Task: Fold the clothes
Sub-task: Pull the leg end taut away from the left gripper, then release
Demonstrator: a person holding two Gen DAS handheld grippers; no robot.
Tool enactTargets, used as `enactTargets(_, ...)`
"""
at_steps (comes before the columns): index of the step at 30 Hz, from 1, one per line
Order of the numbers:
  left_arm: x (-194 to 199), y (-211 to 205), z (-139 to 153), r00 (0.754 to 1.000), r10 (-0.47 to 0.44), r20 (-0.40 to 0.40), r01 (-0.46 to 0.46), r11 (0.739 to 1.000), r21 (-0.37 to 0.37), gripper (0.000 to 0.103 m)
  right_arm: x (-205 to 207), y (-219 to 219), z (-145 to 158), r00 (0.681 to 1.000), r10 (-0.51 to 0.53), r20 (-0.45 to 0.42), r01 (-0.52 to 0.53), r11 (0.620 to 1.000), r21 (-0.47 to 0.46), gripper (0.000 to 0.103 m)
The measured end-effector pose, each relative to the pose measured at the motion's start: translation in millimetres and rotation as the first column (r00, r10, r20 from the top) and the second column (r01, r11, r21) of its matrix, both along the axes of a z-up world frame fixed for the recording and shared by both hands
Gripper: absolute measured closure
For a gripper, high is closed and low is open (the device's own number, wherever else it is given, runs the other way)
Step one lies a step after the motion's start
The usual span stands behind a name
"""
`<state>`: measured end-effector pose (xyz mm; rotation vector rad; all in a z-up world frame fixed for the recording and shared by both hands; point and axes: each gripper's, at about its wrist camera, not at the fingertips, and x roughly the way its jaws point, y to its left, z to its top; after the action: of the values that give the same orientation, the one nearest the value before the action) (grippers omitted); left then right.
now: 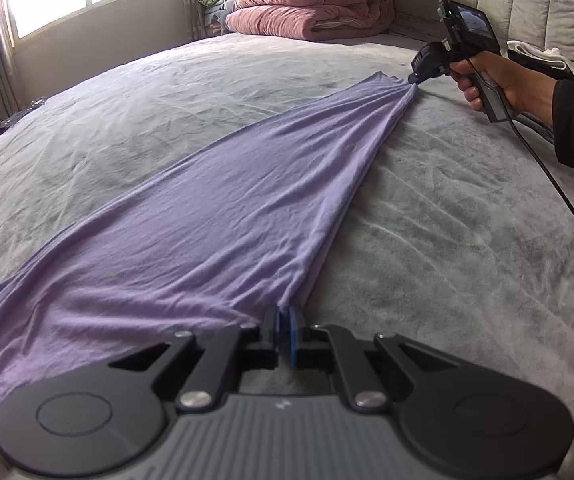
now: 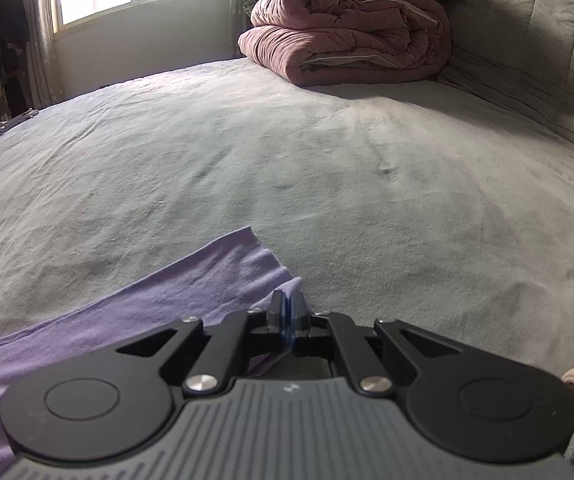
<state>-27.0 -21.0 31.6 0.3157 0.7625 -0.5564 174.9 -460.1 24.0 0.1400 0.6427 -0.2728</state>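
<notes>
The shirt (image 1: 215, 216) runs off the lower left frame edge; the left gripper (image 1: 283, 330) body hides its near hem.

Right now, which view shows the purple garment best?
The left wrist view: the purple garment stretches across the bed between the left gripper and right gripper. The right wrist view shows only its pinched corner and one edge.

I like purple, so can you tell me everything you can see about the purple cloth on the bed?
The purple cloth is thin, soft-looking lilac fabric, wrinkled in long lines. It lies stretched across the grey bed cover, wide in the middle and bunched at both ends. The left hand-held gripper pinches the near end, and the right hand-held gripper pinches the far corner. Its left edge runs out of view.
</notes>
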Motion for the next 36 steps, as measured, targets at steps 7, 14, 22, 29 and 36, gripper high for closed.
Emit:
enactTargets(7, 0, 4, 4, 0.999, -0.021, -0.045, 0.019, 0.999, -0.041, 0.103, -3, -6, -3, 1.0, -0.014, -0.01, 0.014, 1.0, -0.002, 0.102)
enactTargets(14, 0, 1, 2, 0.999, -0.015, -0.051, 0.014, 0.999, -0.036, 0.103, 1, 3, -9, 0.999, -0.01, -0.034, 0.008, 0.998, -0.058, 0.102)
enactTargets(22, 1, 0, 0, 0.999, -0.003, -0.054, 0.001, 0.999, -0.037, 0.103, 6, 17, -19, 0.998, -0.002, -0.07, -0.011, 0.983, -0.184, 0.1)
enactTargets(29, 2, 3, 0, 0.998, 0.017, -0.065, -0.021, 0.998, -0.061, 0.102, 8, 29, -18, 0.995, -0.018, -0.101, -0.01, 0.962, -0.272, 0.083)
enactTargets(36, 0, -1, -1, 0.999, 0.019, -0.05, -0.021, 0.999, -0.04, 0.102, 6, 44, -19, 0.982, -0.057, -0.178, -0.03, 0.892, -0.451, 0.062)
